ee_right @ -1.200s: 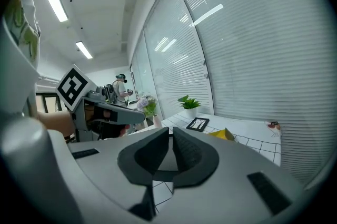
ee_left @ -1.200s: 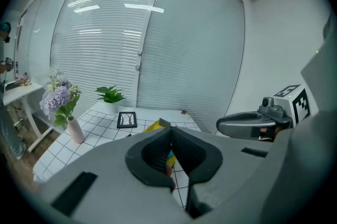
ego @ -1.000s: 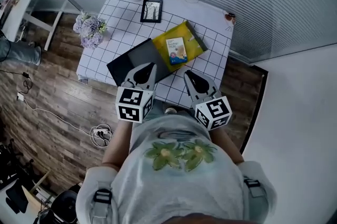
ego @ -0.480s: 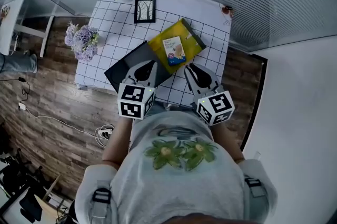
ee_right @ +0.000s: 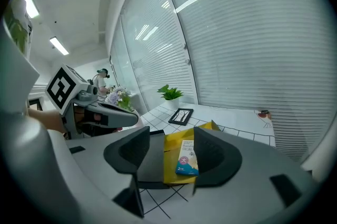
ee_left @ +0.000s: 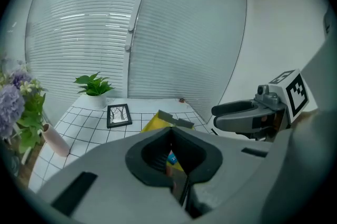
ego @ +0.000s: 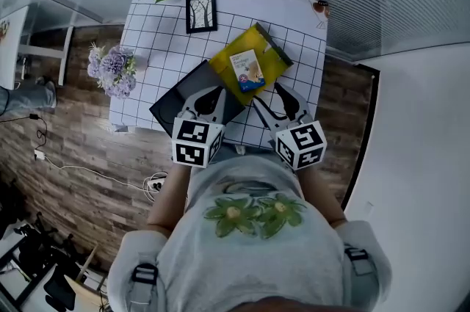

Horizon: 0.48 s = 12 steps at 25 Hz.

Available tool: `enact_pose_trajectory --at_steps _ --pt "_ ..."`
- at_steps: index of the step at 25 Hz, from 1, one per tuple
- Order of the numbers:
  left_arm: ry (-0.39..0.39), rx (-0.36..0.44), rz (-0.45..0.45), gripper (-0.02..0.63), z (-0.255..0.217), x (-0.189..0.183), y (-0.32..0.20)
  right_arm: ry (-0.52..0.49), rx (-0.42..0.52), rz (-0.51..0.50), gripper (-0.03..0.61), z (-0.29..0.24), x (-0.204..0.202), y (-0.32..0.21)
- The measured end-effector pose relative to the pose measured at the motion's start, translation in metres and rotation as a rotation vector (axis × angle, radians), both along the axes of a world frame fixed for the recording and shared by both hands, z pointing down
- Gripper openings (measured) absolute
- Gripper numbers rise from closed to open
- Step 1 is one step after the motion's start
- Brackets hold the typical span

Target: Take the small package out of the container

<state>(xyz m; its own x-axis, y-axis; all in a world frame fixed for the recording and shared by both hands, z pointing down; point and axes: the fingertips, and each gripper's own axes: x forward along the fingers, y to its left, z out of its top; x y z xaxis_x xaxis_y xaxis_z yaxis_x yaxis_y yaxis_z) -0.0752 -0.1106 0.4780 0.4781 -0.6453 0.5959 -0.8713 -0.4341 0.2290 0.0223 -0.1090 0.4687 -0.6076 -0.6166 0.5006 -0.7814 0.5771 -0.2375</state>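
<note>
The small white-and-blue package (ego: 247, 70) lies on the flat yellow container (ego: 269, 59), toward the right edge of the checked tabletop (ego: 158, 39). At the near edge, the left tongs (ego: 208, 96) are closed and empty. The right tongs (ego: 274, 100) have just been opening and grip nothing.

The small package (ego: 247, 70) is a flat rectangular box, white with a blue band at its near end and a pale picture on its face. It lies face up on the yellow floor of the container (ego: 266, 62), toward the near left side. The container is flat, bright yellow and open on top, set cornerwise on the grid-patterned desk (ego: 158, 31). A grey strip (ego: 275, 49) runs along its far right edge. Its near left edge meets a dark flat panel (ego: 183, 94). How deep the container is cannot be told.
</note>
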Motion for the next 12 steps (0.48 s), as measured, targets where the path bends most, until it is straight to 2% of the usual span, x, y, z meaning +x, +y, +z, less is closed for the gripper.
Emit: enact_pose_trajectory --at_steps 12 --pt "-0.015 -0.052 -0.007 0.006 0.027 -0.018 -0.011 0.083 -0.064 0.047 0.290 0.033 -0.010 -0.021"
